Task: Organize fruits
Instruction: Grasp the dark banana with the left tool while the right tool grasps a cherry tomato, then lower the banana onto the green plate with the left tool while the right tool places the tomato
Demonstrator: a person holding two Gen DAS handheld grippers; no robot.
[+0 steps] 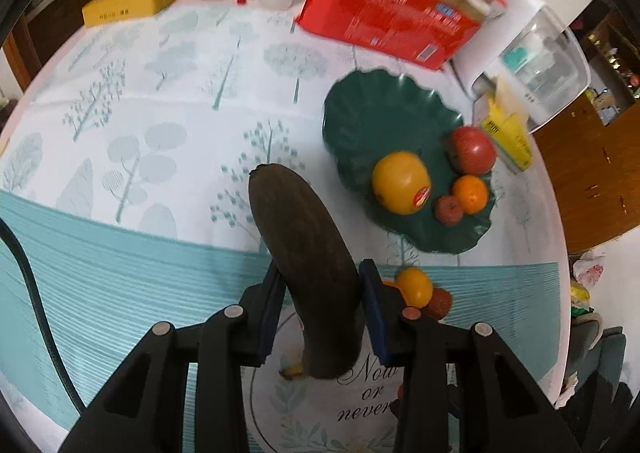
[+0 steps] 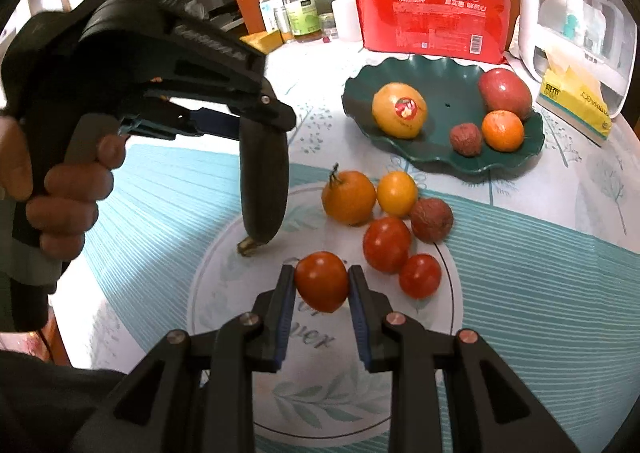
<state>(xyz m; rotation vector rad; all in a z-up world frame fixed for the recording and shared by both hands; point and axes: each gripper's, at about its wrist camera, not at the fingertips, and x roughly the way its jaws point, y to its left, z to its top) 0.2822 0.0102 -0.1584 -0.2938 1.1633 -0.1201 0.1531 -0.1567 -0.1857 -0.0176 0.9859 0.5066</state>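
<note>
Left claw (image 1: 320, 293): pinching dark banana (image 1: 304, 253), frame centre
Right claw (image 2: 322, 285): pinching red tomato (image 2: 322, 281), lower centre

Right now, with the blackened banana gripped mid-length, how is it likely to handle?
The blackened banana looks overripe, so probably soft and easily bruised under the left hand-held gripper. Hanging stem-down, it may swing or slip. Laid down, its curve should keep it from rolling.

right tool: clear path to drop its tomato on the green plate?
Probably yes. The right tool is shut on a tomato, and the green plate lies ahead with bare space in its middle. The loose fruit cluster sits between, so it likely needs to lift over it.
</note>
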